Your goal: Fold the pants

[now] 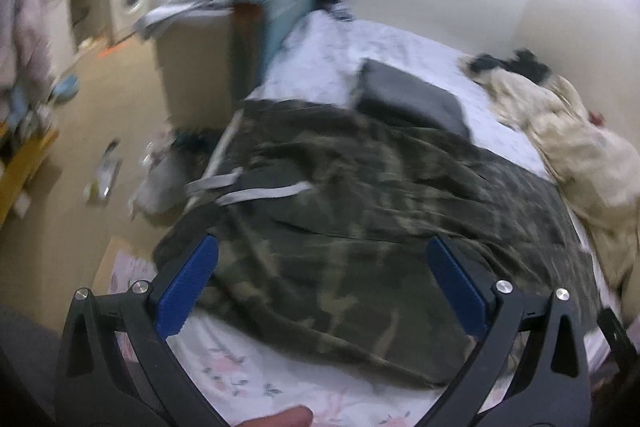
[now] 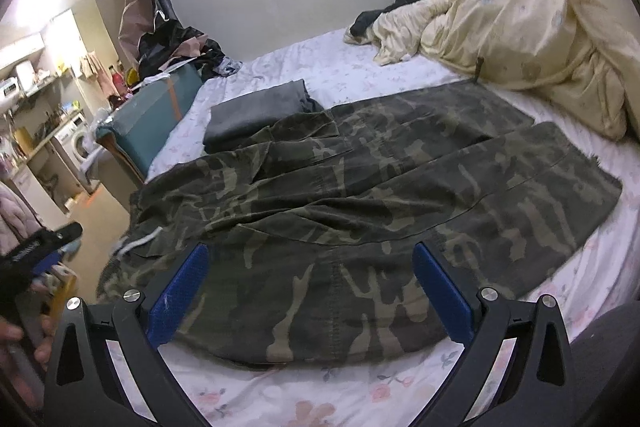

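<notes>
Left wrist view: your left gripper hangs wide apart, holding nothing, over the camouflage pants spread on the bed. Right wrist view: your right gripper gapes wide above the pants' near edge.

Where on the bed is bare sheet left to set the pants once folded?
Bare floral sheet runs along the near edge, between the camo pants and both open hand-held grippers. A second patch lies beyond the grey folded cloth, toward the wall. Crowded: the cream duvet fills the far right, and the pants cover the middle.
</notes>
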`<state>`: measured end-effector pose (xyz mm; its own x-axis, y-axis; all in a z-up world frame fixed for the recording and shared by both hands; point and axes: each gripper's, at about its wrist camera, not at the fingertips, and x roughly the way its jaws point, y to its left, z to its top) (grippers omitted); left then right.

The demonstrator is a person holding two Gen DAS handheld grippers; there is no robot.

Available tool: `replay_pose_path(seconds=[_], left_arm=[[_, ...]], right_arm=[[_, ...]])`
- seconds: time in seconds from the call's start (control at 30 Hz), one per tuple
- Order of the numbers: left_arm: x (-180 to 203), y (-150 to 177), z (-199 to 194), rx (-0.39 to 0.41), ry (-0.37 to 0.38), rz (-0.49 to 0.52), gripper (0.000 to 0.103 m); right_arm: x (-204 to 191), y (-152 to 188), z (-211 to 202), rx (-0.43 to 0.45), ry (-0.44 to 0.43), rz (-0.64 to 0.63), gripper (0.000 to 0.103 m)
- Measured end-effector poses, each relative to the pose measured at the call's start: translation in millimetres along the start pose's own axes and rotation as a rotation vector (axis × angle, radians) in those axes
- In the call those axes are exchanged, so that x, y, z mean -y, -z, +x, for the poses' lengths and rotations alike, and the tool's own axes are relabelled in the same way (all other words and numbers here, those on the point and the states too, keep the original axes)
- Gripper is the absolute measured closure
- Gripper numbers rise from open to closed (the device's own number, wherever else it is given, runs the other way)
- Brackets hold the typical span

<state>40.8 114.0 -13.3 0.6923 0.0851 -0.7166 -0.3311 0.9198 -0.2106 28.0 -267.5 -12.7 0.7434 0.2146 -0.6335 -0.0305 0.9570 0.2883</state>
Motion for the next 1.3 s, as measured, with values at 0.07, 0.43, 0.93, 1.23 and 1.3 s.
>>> replay_pose_path(seconds=[0.07, 0.43, 0.93, 1.23, 1.3], left_arm=[[-22.8, -2.1, 2.1, 0.001, -0.04, -0.065, 0.0], [-113.5, 29.8, 59.8, -0.152, -0.186, -0.374, 0.003], [-145.2, 45.8, 129.3, -0.154, -0.195, -0.543, 0.073], [-69.0, -33.2, 41.3, 0.005, -0.212, -0.127, 0.088], [-72.2, -38.2, 46.9, -0.066, -0.23, -0.132, 0.088]], right_arm=[[1.1, -1.2, 1.6, -0.009, -0.025, 0.013, 0.0], [8.2, -2.6, 16.3, -0.111, -0.175, 0.135, 0.0], [22.8, -1.4, 28.6, -0.143, -0.149, 0.176, 0.0], [31.5, -2.8, 29.8, -0.148, -0.146, 0.204, 0.0], [36.0, 0.8, 34.0, -0.185, -0.17, 0.227, 0.0]])
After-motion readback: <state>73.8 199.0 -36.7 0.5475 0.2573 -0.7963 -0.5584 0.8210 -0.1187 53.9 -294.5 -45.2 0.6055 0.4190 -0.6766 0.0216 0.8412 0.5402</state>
